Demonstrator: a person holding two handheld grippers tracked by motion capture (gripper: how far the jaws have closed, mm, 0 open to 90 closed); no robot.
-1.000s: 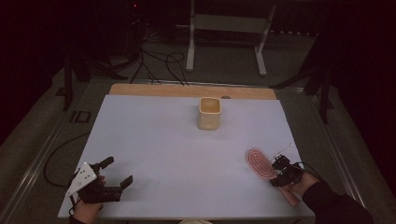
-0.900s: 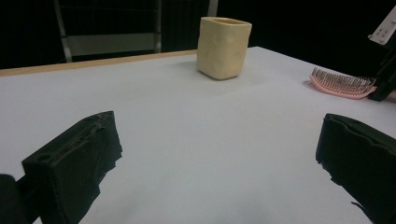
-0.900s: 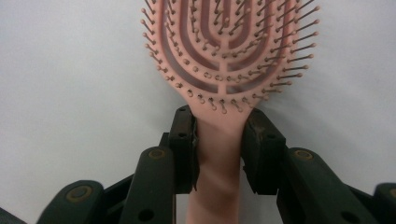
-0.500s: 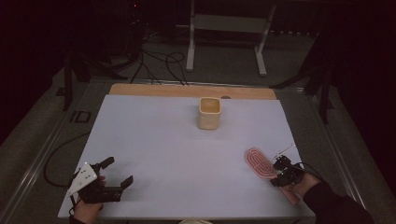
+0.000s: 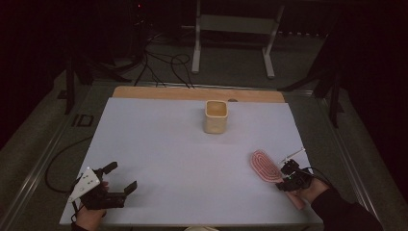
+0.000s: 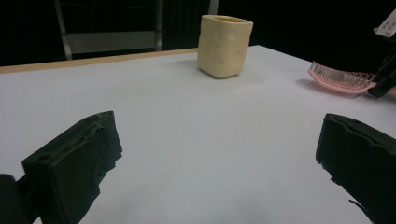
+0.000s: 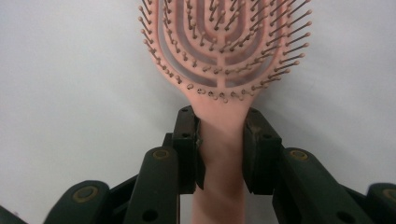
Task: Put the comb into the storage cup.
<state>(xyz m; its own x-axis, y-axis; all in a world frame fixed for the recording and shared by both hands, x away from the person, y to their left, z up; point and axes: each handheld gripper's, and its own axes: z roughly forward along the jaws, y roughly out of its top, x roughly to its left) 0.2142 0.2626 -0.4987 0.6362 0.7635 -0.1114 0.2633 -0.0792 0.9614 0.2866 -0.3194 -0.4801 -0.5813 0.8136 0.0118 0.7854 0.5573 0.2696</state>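
Near the worktop's front right corner, a pink hairbrush is clamped by its handle in the right claw, while the left claw is held apart, empty, near the front left corner.

Pink hairbrush: oval vented head, concentric slotted ribs, rows of ball-tipped bristles facing up. Lies flat on white desk, well apart from cream cup, to cup's right and nearer person's side. Head points back toward cup's side of desk, handle runs toward person. Handle neck sits between two black jaws of right tool, pads touching both sides, just below head. Seen from left gripper view, bristles stand up off desk.
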